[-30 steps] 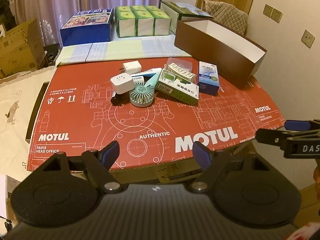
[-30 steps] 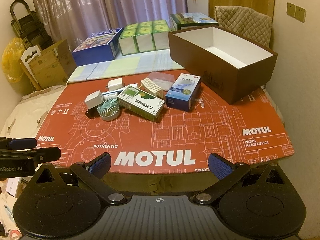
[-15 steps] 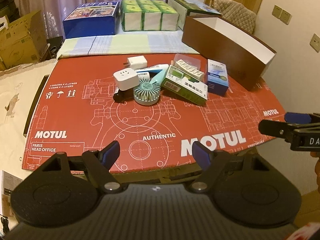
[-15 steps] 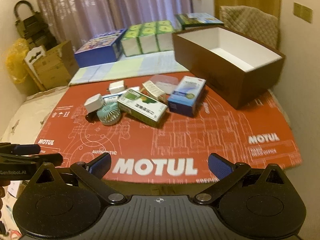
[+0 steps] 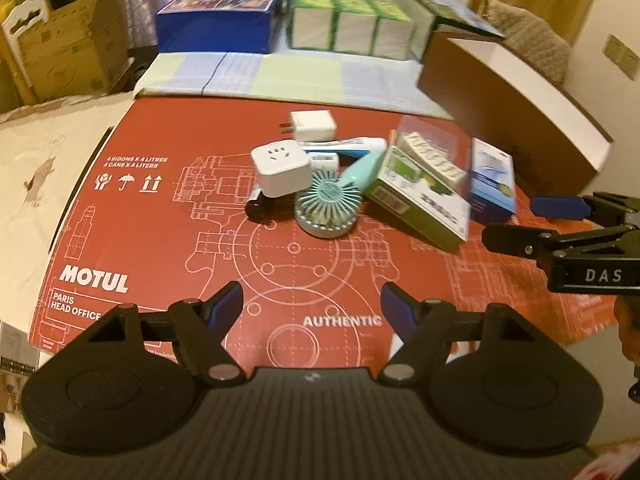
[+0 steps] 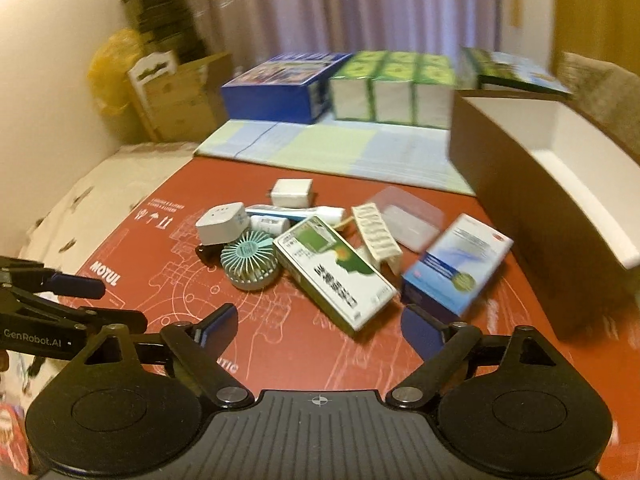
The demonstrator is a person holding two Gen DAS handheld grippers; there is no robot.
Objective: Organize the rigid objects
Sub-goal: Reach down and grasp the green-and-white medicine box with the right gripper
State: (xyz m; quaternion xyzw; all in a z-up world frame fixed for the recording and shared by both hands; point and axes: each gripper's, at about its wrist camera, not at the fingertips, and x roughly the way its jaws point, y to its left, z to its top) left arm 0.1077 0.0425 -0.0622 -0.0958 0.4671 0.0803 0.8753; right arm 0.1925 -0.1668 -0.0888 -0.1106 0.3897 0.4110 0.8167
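Red cardboard carries the clutter; left tongs and right tongs gape wide, empty.

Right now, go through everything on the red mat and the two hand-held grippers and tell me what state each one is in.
Left hand-held gripper: open, empty.
Right hand-held gripper: open, empty.
Brown box: open-topped, nothing visible inside.
Mint fan: lying flat, touching the green carton.
Green carton: lying flat, closed.
Blue carton: closed, tilted.
White smart plug: resting on a black item.
White charger: lying apart behind the pile.
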